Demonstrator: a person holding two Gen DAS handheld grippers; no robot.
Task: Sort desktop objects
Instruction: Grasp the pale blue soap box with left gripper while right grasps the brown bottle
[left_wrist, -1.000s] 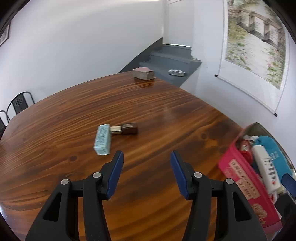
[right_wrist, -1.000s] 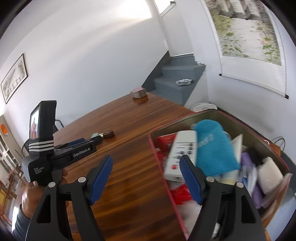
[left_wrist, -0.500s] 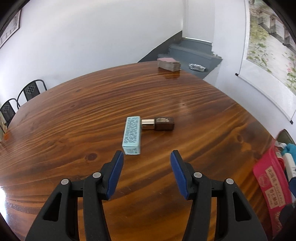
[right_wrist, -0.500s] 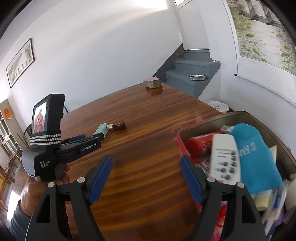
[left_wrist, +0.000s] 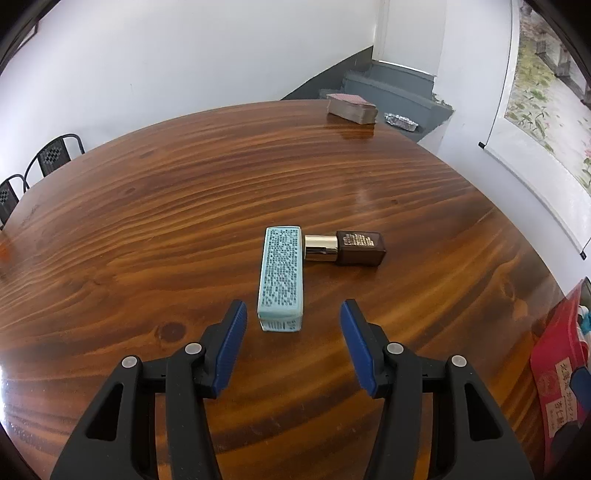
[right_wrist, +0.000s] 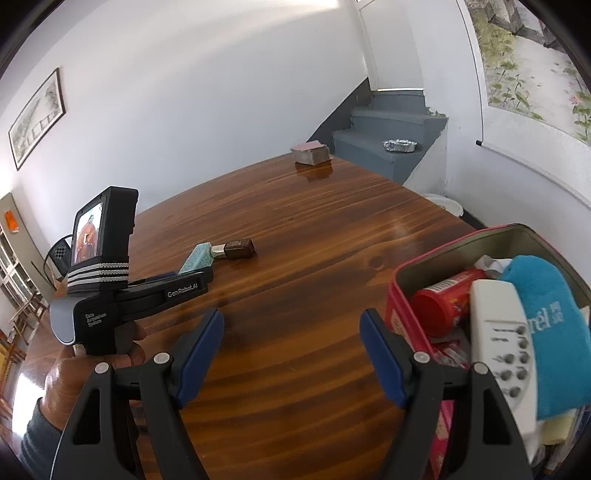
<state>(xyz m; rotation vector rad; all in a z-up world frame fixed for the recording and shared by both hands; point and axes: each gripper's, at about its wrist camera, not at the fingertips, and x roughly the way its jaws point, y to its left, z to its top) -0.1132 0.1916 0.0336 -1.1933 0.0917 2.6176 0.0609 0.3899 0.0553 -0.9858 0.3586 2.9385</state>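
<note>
Left gripper (left_wrist: 290, 314) hovers with jaws apart before the pale blue box (left_wrist: 281, 272) on the wooden table (left_wrist: 155, 206).
The box's long axis runs away from the left wrist camera; a brown bottle (left_wrist: 345, 247) lies crosswise, cap touching its far end. Only the right wrist view shows the spread right gripper (right_wrist: 291, 328) and the red tin (right_wrist: 402, 291) holding a white remote (right_wrist: 504, 343).

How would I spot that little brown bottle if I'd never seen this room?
Find the round wooden table. Near its middle two small things lie touching, just ahead of the left tongs. The brown bottle is the darker, gold-capped one, lying on its side against the pale blue box.
</note>
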